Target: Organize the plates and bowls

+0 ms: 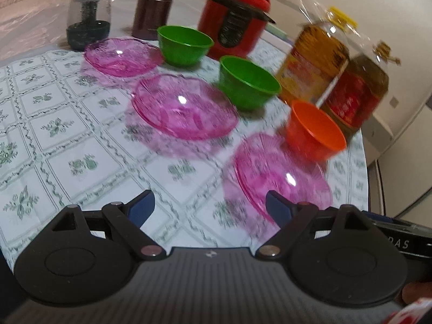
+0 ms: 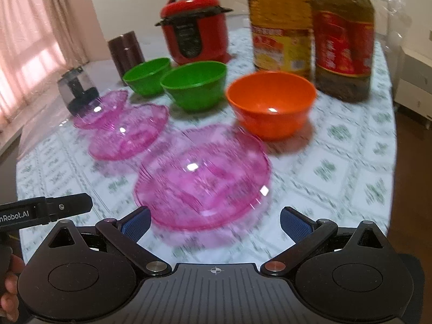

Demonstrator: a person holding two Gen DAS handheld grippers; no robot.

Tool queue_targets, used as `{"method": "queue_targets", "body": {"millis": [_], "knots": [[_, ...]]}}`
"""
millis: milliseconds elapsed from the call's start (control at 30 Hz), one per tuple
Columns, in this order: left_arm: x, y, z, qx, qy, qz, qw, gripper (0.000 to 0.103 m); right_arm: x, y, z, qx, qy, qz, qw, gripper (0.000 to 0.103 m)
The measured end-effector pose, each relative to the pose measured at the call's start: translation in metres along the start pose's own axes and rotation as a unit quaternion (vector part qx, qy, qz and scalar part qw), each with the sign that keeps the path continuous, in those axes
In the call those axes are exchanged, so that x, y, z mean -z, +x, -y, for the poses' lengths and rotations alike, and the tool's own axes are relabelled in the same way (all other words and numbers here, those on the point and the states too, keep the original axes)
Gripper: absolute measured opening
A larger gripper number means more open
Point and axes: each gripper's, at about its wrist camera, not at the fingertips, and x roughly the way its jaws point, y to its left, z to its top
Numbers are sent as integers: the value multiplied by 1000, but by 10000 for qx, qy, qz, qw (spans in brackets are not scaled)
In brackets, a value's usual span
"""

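Three clear pink plates lie in a row on the patterned tablecloth: near (image 1: 280, 172) (image 2: 202, 181), middle (image 1: 186, 106) (image 2: 129, 132), far (image 1: 122, 55) (image 2: 100, 108). Behind them stand two green bowls (image 1: 248, 82) (image 1: 185, 43) (image 2: 194, 85) (image 2: 147, 74) and an orange bowl (image 1: 314, 132) (image 2: 271, 102). My left gripper (image 1: 210, 206) is open and empty, its right finger over the near plate's edge. My right gripper (image 2: 214, 222) is open and empty, just in front of the near plate.
A red rice cooker (image 1: 235, 16) (image 2: 195, 27), a brown canister (image 1: 154, 9) (image 2: 125, 51), a dark chopper jar (image 1: 89, 19) (image 2: 78, 91) and two big oil bottles (image 1: 313, 59) (image 1: 356, 91) (image 2: 280, 27) (image 2: 344, 40) stand at the back. The table edge curves at right.
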Motion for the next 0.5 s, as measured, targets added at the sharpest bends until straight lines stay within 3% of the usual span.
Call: {"method": "queue_targets", "body": {"millis": [200, 333, 433, 500], "knots": [[-38, 15, -35, 51, -518, 131, 9986, 88, -40, 26, -20, -319, -104, 173, 9993, 102], [-61, 30, -50, -103, -503, 237, 9984, 87, -67, 51, -31, -469, -228, 275, 9983, 101], [-74, 43, -57, -292, -386, 375, 9981, 87, -84, 75, -38, -613, -295, 229, 9974, 86], [-81, 51, -62, -371, -312, 498, 9976, 86, -94, 91, -41, -673, -306, 197, 9971, 83]]}}
